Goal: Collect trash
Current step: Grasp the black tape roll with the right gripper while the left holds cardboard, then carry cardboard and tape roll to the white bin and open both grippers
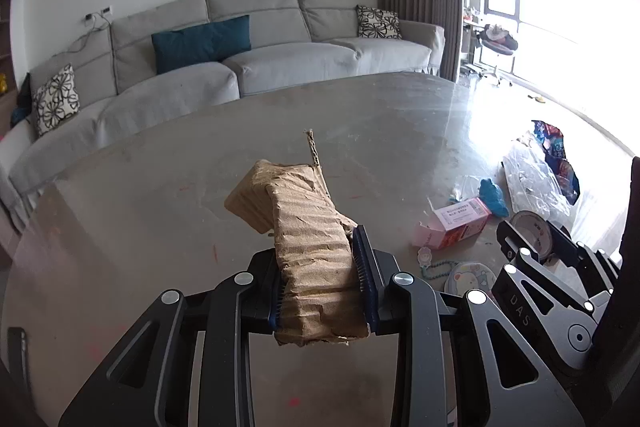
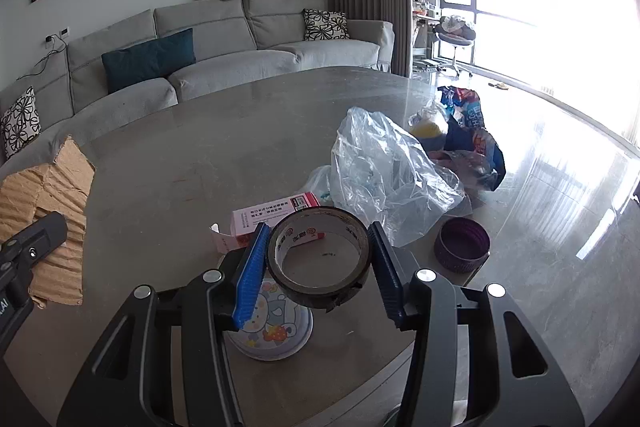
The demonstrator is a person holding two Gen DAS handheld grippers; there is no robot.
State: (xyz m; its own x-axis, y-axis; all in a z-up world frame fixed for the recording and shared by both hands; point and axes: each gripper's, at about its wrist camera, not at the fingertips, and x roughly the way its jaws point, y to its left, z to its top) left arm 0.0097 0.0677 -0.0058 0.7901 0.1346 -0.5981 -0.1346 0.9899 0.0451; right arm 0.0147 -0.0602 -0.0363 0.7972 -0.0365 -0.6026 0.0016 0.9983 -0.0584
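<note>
My left hand-held gripper point(image 1: 320, 287) clamps cardboard point(image 1: 308, 227), my right hand-held gripper point(image 2: 318, 259) the tape roll point(image 2: 318, 257), both lifted off the table point(image 2: 200, 155) for binning.

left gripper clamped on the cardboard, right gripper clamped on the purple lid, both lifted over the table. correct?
Not quite. The right gripper is clamped on the tape roll, not the purple lid, which sits on the table in the right wrist view. The left gripper does clamp the cardboard.
</note>
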